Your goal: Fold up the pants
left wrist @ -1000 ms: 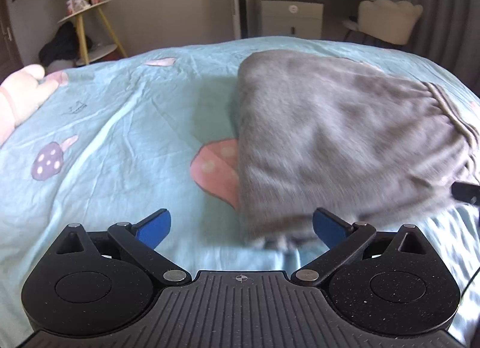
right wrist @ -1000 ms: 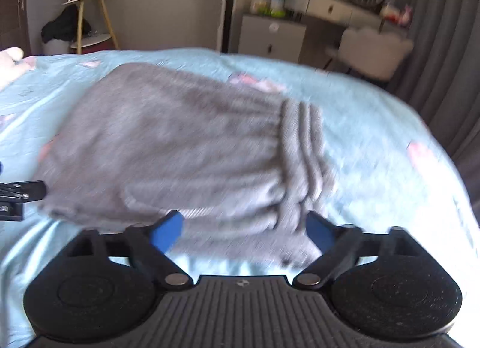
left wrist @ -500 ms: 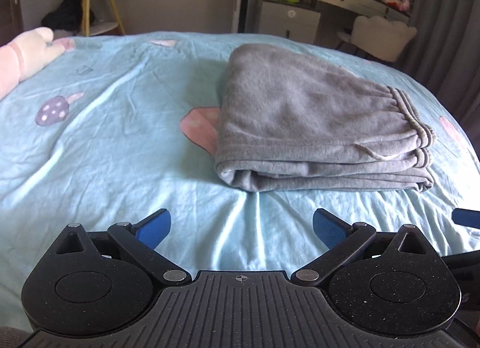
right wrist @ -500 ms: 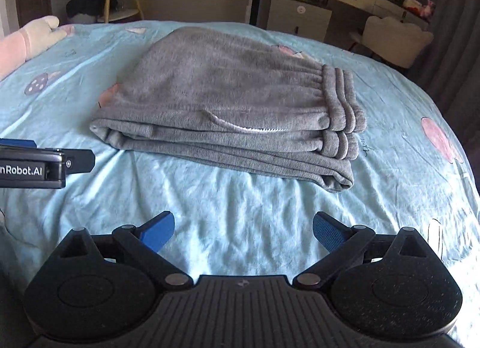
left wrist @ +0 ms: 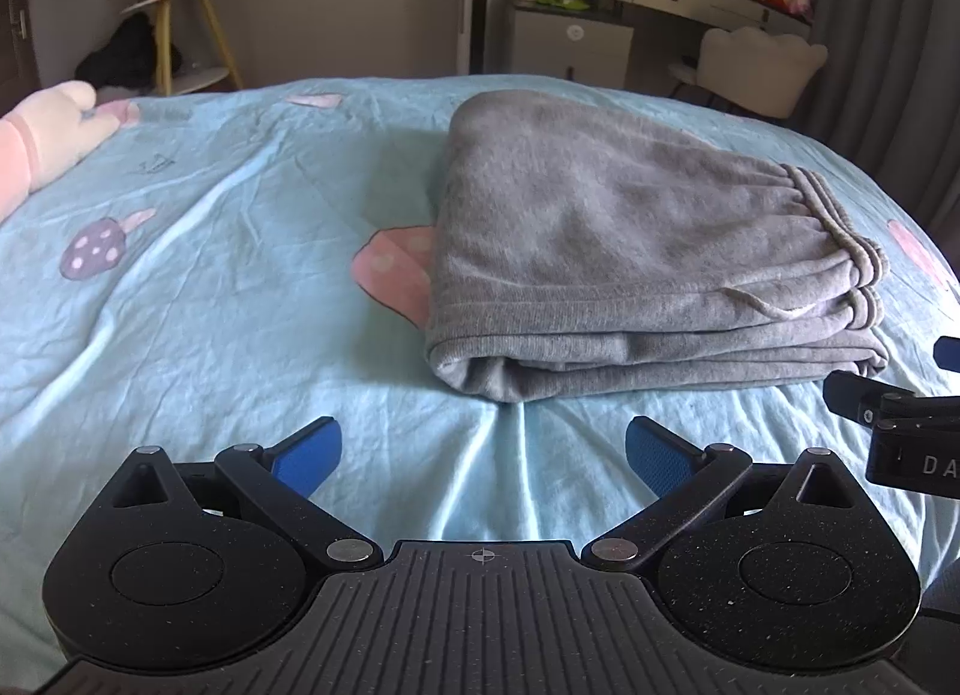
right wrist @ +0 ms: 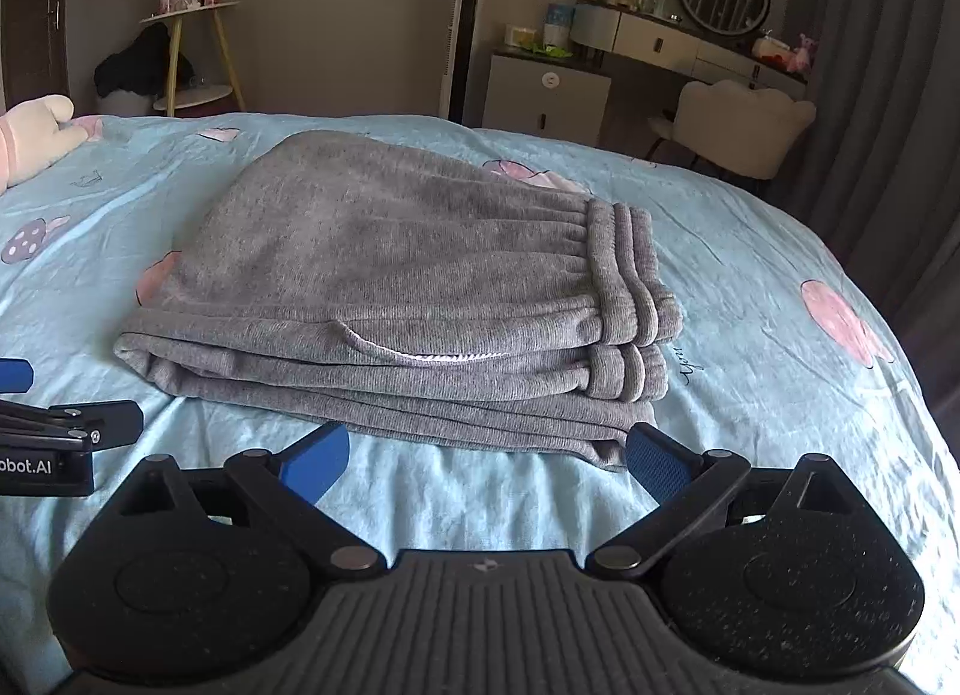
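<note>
My left gripper [left wrist: 478, 449] hung with its jaws spread wide, holding nothing, above bare blue bedsheet [left wrist: 198, 335]. My right gripper [right wrist: 487, 458] was equally wide and empty, its right fingertip [right wrist: 657, 461] just beside the near corner of the folded grey pants [right wrist: 408, 281]. The pants lay mid-frame on the sheet, waistband to the right. A plush toy [left wrist: 42, 146] sat at the left edge.

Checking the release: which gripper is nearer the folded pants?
Right gripper: its open fingertips nearly reach the grey pants. Left gripper sits open, farther back from their folded end.
</note>
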Available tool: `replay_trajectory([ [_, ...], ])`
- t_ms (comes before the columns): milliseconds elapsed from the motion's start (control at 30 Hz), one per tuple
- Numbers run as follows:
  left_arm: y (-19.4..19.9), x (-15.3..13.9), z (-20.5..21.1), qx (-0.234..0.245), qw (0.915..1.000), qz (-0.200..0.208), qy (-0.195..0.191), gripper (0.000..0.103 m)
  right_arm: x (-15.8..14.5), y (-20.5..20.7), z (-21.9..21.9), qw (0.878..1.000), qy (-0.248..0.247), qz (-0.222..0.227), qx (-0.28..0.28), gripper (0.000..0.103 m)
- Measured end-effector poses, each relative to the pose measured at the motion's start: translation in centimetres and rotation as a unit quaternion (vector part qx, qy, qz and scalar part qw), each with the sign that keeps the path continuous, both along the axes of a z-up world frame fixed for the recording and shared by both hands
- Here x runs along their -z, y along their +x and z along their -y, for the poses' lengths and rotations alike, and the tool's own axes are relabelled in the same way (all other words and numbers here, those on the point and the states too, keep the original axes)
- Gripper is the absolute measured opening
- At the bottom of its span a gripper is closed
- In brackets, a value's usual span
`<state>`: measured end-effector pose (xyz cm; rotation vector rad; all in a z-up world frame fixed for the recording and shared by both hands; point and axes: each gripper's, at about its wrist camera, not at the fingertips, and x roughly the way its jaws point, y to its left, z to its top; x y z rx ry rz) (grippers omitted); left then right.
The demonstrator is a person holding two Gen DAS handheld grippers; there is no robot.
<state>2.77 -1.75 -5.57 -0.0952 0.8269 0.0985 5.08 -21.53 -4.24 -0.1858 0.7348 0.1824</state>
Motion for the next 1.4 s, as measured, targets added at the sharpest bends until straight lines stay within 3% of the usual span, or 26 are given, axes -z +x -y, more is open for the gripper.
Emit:
replay_trajectory([
  [500,1.0,0.9,-0.1,0.008,0.9999,-0.013,-0.007,0.103,1.6,0.8,1.0,0.999,0.037,-0.028,0.027,0.099],
  [1400,0.5,0.9,-0.2,0.003,0.9997,-0.017,-0.014,0.103,1.3,0.1,1.0,0.999,0.031,-0.019,0.039,0.099],
])
